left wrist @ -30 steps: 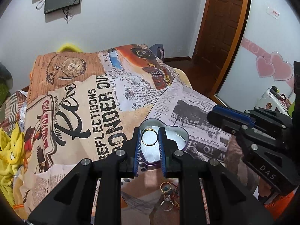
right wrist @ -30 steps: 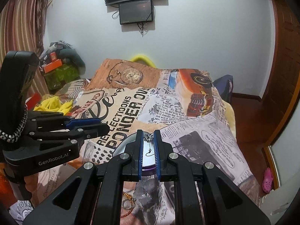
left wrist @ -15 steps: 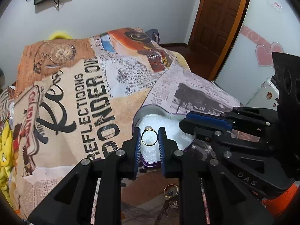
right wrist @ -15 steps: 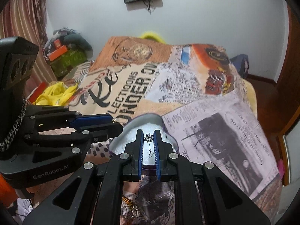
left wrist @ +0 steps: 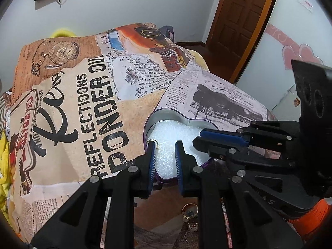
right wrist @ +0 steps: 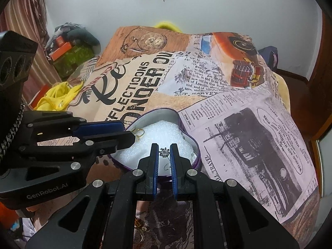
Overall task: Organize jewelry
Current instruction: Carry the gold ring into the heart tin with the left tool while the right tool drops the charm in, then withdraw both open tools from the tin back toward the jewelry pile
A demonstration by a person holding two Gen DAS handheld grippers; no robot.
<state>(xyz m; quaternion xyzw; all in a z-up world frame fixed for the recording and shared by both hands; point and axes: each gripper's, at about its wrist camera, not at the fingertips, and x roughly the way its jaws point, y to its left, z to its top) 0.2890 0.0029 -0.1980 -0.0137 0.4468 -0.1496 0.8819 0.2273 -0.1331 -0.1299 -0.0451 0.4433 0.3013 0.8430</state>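
A heart-shaped tin [left wrist: 166, 112] [right wrist: 157, 112] lined with white foam lies on the printed bedspread. My left gripper [left wrist: 165, 145] is open over the tin's left part; the gold ring [right wrist: 139, 132] lies on the foam by its tip, and only an edge of it shows beside the left finger [left wrist: 154, 143]. My right gripper [right wrist: 164, 148] is shut on a silver flower earring [right wrist: 164, 152] and holds it over the foam; its hook hangs below.
More rings and jewelry [left wrist: 189, 210] lie on the bedspread just in front of the tin, under my grippers. Yellow cloth [right wrist: 58, 97] and boxes [right wrist: 68, 51] are at the left. A wooden door [left wrist: 238, 20] stands at the back right.
My left gripper has opened and let the gold ring drop onto the foam. Both grippers have moved forward and down over the tin. The right one still holds the earring.
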